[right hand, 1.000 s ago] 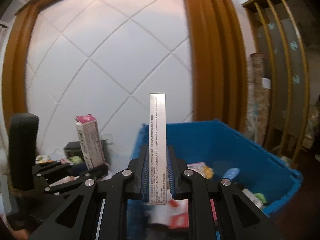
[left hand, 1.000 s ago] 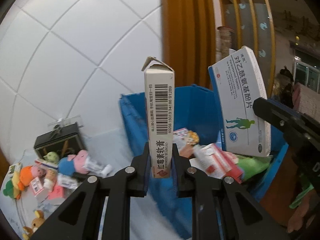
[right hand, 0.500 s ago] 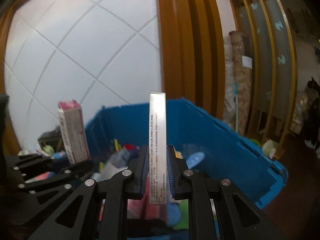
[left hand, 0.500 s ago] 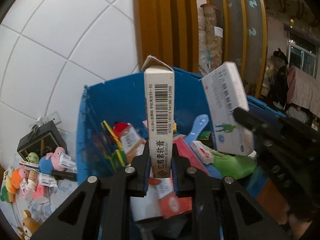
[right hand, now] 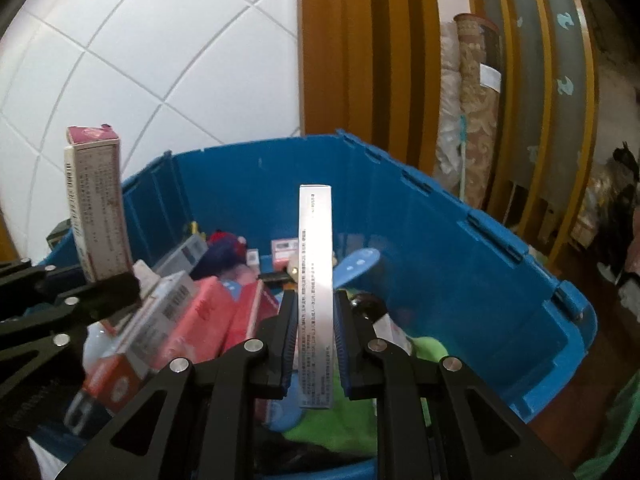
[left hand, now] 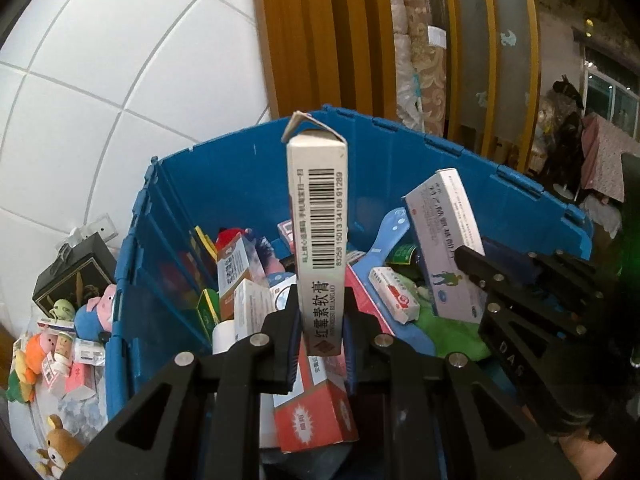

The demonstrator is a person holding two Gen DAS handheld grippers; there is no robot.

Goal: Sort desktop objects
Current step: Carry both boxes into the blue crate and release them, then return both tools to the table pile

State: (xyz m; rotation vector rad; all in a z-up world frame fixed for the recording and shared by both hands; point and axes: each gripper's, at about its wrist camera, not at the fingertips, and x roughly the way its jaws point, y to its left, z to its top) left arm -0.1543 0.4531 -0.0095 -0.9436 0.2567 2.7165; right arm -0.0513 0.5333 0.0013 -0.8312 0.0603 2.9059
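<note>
Now; left tool (left hand: 319,330) grips ointment box (left hand: 318,216); right tool (right hand: 315,344) grips pill box (right hand: 316,264); blue bin (right hand: 460,264) crowded

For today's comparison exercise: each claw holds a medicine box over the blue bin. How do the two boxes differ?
1. The left claw's barcode box is narrow; the right claw's blue-and-white box is broad and flat.
2. The barcode box's top flap stands open; no open flap shows on the blue-and-white box.

Shared: both are clamped at the lower end above the blue bin.

blue bin (left hand: 472,184) | white barcoded box (left hand: 320,240) | white-and-blue box (left hand: 448,240) | green cloth (left hand: 452,332)
</note>
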